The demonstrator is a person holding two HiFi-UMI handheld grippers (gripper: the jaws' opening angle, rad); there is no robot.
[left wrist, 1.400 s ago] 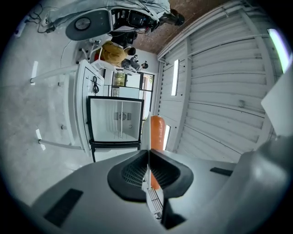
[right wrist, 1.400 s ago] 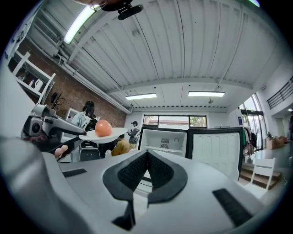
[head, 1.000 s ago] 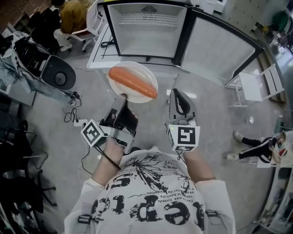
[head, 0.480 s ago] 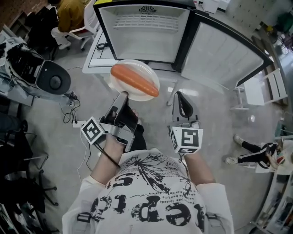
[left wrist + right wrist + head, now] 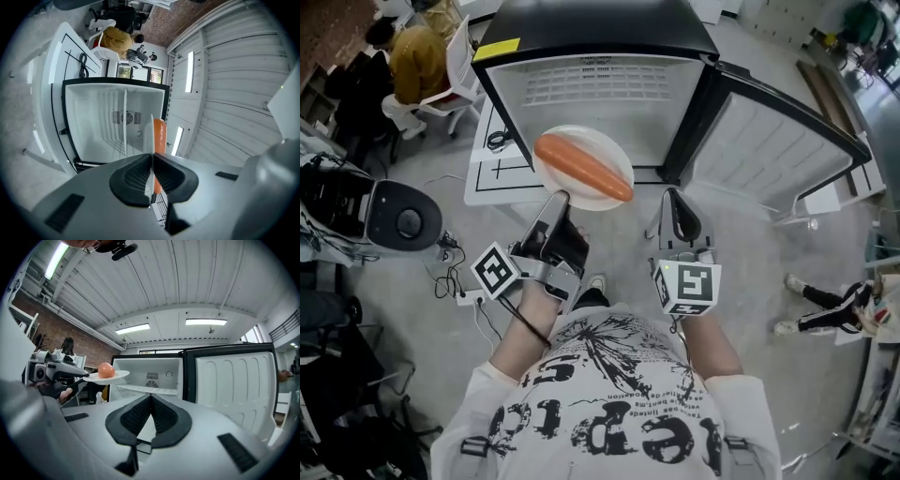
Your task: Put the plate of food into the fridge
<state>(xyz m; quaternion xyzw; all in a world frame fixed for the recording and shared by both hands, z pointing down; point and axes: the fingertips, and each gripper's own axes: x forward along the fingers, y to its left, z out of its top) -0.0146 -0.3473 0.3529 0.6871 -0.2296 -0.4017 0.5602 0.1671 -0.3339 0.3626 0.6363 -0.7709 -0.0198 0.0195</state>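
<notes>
A white plate carrying a long orange sausage-shaped piece of food hangs in front of the open fridge. My left gripper is shut on the plate's near rim. In the left gripper view the plate stands edge-on between the closed jaws, with the food beside it and the fridge's white inside straight beyond. My right gripper is shut and holds nothing, to the right of the plate. Its own view shows the plate at the left and the fridge door swung open on the right.
The fridge door stands open to the right. A low white table sits left of the fridge. A round black device and cables lie on the floor at left. A seated person in yellow is at far left.
Both grippers and the plate have travelled toward the fridge, which now looms larger and closer. The left grip on the plate is unchanged and the right jaws stay shut.
</notes>
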